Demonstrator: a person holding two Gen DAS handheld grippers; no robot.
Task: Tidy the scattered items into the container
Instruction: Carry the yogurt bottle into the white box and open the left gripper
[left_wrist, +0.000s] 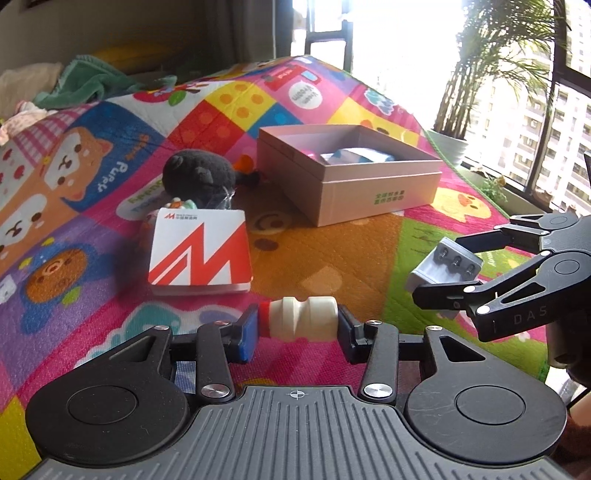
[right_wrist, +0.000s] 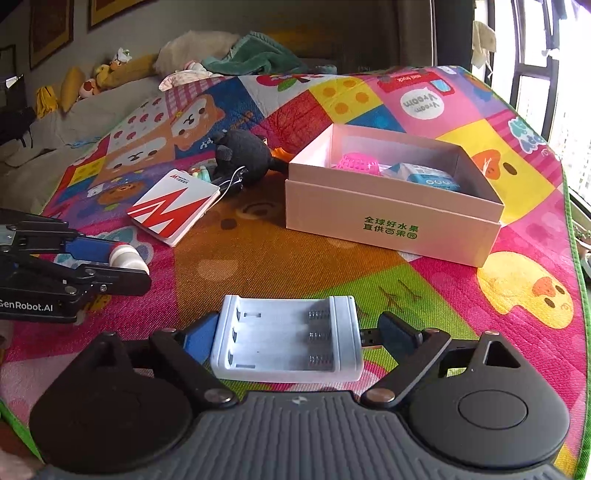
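My left gripper (left_wrist: 297, 330) is shut on a small cream bottle with a red cap (left_wrist: 299, 321), held above the mat; it also shows in the right wrist view (right_wrist: 125, 258). My right gripper (right_wrist: 291, 338) is shut on a white battery charger (right_wrist: 288, 339), seen from the left wrist view too (left_wrist: 445, 264). The pink open box (left_wrist: 380, 192) (right_wrist: 388, 221) stands ahead on the mat and holds a pink item (right_wrist: 358, 162) and a blue-white pack (right_wrist: 421, 175). A red-white card box (left_wrist: 201, 253) (right_wrist: 173, 208) and a black plush toy (left_wrist: 201, 175) (right_wrist: 242, 149) lie left of it.
Everything sits on a colourful play mat (left_wrist: 332, 266). A small figurine (left_wrist: 181, 205) lies between the plush and the card box. A potted plant (left_wrist: 450, 144) and windows are at the right; a sofa with cloths and toys (right_wrist: 110, 77) is behind.
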